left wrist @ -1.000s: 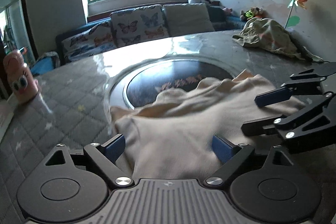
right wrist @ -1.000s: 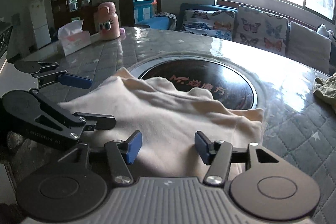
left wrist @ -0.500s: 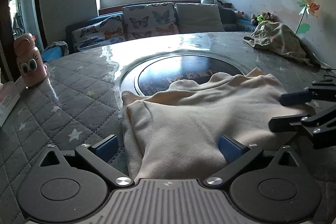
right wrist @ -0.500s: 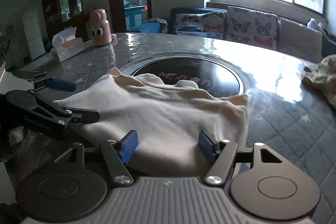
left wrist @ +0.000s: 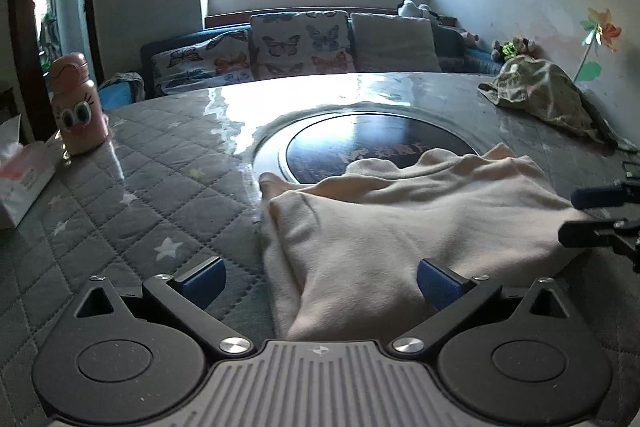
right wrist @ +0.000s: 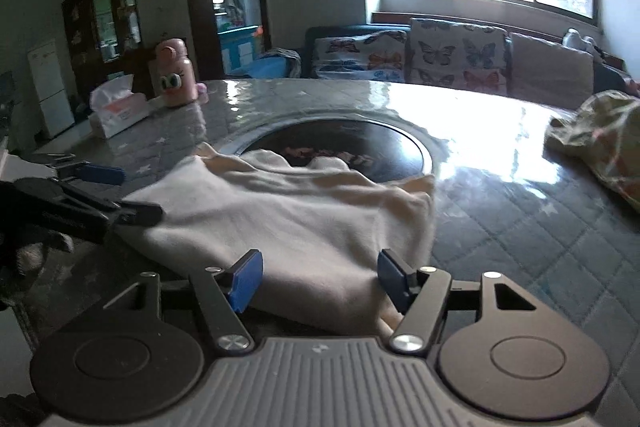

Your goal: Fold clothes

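1. My left gripper (left wrist: 320, 281) stands at its widest, a little wider than a second ago, holding nothing; the near edge of the cream garment (left wrist: 400, 227) lies between its blue pads.
2. My right gripper (right wrist: 318, 279) is part open, gripping nothing, with the garment's (right wrist: 288, 219) near hem between its pads.
3. The folded garment lies at mid-frame on the quilted table (left wrist: 140, 187), long axis left to right, far edge overlapping the dark round inset (left wrist: 360, 143).
4. Both cameras sit farther back from the cloth than before.
5. Upper left, the tissue box (right wrist: 118, 109) shows a tissue sticking out.
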A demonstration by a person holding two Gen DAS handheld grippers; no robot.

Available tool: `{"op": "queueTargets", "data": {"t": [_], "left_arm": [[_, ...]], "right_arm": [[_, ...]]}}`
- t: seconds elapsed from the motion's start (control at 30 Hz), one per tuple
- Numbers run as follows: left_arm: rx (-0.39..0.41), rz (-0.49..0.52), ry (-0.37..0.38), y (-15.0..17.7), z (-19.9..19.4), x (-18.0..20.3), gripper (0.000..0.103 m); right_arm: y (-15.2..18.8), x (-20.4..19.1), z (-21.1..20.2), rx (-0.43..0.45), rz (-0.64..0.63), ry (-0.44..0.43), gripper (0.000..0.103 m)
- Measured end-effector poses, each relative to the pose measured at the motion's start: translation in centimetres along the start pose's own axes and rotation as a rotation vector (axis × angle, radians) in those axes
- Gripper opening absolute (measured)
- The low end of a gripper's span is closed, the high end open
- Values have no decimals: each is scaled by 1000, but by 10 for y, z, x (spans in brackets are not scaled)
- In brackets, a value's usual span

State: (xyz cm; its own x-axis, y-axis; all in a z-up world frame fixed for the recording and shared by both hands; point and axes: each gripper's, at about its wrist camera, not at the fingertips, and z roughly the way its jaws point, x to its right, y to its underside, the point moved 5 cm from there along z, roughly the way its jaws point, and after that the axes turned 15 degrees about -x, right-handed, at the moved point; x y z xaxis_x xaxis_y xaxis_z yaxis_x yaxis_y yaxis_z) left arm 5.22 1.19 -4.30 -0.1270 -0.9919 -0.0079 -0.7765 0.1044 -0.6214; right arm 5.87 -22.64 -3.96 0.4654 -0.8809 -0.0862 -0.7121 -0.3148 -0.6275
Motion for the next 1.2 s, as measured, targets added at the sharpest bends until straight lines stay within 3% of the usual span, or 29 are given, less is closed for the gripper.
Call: {"op": "queueTargets", "data": {"t": [0.1, 0.3, 0.6, 0.83, 1.2], "left_arm": [[-16, -12, 1, 3, 3, -3, 103], [20, -25, -4, -2, -10, -7, 103], [-10, -86, -41, 9, -3, -27, 103], [-7, -125, -32, 17, -2, -32, 103], [-1, -165, 12, 19, 1, -37, 103]], "right_arm": [[5, 5, 5, -24, 24, 7, 64], [0, 12, -9, 30, 46, 27, 66], [11, 25, 5, 17, 76, 88, 82], [17, 41, 11, 11, 181, 48, 97], [20, 42, 12, 7, 185, 39, 103]]}}
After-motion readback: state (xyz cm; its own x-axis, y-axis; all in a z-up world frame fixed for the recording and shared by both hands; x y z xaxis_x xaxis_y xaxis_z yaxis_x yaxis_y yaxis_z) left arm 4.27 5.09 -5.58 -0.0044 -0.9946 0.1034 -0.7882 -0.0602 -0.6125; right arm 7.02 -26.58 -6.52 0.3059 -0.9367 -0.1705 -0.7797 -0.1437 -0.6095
